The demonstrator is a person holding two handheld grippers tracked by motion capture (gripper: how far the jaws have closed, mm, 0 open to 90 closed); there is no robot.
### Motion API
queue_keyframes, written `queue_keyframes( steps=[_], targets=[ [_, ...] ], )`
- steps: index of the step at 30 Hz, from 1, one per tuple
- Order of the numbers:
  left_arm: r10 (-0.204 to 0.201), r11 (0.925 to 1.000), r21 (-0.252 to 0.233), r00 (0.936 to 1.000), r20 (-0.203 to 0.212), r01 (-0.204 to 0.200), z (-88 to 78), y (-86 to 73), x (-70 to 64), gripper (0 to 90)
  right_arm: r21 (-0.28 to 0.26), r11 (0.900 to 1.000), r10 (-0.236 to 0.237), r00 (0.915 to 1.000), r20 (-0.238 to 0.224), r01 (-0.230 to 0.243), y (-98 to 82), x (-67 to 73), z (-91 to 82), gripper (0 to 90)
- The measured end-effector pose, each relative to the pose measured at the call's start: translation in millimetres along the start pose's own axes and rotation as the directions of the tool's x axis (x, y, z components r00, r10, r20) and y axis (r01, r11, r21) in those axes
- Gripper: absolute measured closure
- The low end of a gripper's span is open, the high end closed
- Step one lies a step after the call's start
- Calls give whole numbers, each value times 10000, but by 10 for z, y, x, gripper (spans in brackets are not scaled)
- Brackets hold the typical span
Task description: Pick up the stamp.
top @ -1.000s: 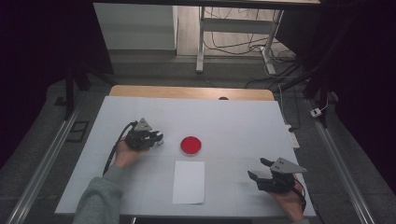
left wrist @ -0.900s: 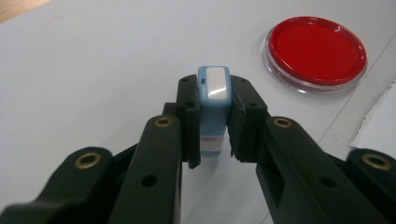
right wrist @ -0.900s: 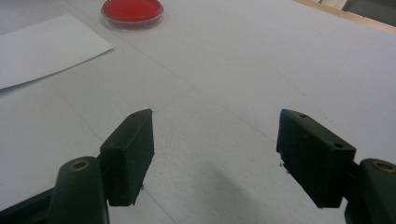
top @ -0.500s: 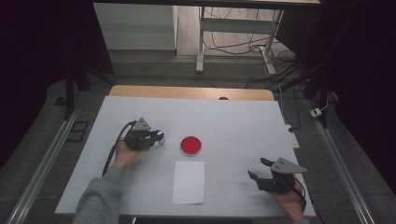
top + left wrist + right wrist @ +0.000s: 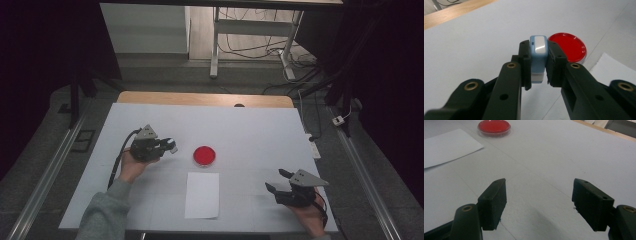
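A small light-blue and white block, like a stamp (image 5: 538, 53), is clamped between the jaws of my left gripper (image 5: 538, 63). In the high view that left gripper (image 5: 167, 145) is held at the table's left, pointing right toward a round red dish (image 5: 204, 156), and the stamp (image 5: 171, 144) shows at its tip. The red dish (image 5: 569, 47) lies just beyond the stamp. My right gripper (image 5: 278, 181) rests at the front right with its jaws wide apart and nothing between them (image 5: 539, 203). A white sheet of paper (image 5: 202, 194) lies in front of the dish.
The white table top (image 5: 250, 130) has a wooden strip (image 5: 200, 98) along its far edge. Metal rails run on the floor at both sides. A desk frame with cables (image 5: 250, 40) stands behind the table.
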State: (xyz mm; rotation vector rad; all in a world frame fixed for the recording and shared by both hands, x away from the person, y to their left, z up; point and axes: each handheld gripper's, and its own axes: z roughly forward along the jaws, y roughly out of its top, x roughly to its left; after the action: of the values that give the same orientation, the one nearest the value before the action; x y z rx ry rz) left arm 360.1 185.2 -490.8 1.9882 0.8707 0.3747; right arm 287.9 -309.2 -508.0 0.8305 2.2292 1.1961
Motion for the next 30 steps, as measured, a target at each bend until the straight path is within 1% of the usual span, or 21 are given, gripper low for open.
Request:
queue_keyframes(
  steps=[8, 12, 17, 30],
  targets=[
    [-140, 9996, -228, 9998, 128, 143, -84, 18, -20, 756, -33, 10000, -52, 10000, 70, 52, -3, 3, 2, 277],
    [-132, 9993, -355, 9997, 193, 139, -123, 32, -40, 756, -80, 9999, -85, 9999, 59, 85, -3, 2, -1, 277],
    [-212, 9984, -523, 9992, 335, 229, -173, 51, -64, 756, -77, 9999, -96, 9999, 92, 97, -4, 3, -3, 277],
    [-282, 9968, -737, 9979, 584, 325, -228, 83, -121, 756, -66, 9998, -160, 9998, 115, 161, -8, 4, 3, 279]
  ],
)
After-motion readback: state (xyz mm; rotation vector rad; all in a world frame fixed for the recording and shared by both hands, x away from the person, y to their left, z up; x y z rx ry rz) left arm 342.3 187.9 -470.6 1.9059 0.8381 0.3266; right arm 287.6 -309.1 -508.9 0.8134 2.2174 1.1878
